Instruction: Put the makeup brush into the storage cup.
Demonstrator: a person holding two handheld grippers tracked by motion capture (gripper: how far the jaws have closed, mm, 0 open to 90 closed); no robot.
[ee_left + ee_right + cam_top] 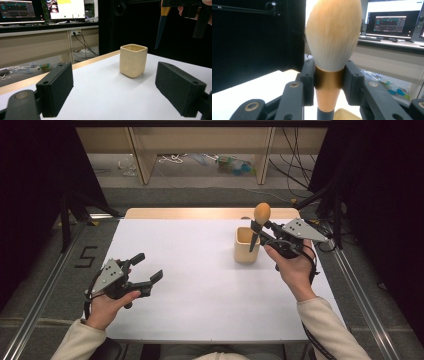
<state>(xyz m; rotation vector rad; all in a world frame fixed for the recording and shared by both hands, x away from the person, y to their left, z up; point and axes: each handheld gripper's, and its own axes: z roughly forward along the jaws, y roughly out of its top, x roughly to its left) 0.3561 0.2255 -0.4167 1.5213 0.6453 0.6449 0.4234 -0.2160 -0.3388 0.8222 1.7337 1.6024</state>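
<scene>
Item: makeup brush (260, 222) held over cup (246, 245), white tabletop (200, 285).

At left I keep the left gripper (147, 268) low above the tabletop, jaws apart with nothing between them. Right of centre stands the cream square cup. My right gripper (262, 231) has its jaws clamped on the brush's gold ferrule, bristles up, dark handle tip pointing down at the cup's mouth.

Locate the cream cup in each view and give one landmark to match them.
High view: the cream cup stands right of centre on the white table, below the brush.
Left gripper view: centre, slightly right, upright.
Right gripper view: just its rim at the bottom edge.
Shared landmark: the brush, clamped in the right gripper.
</scene>
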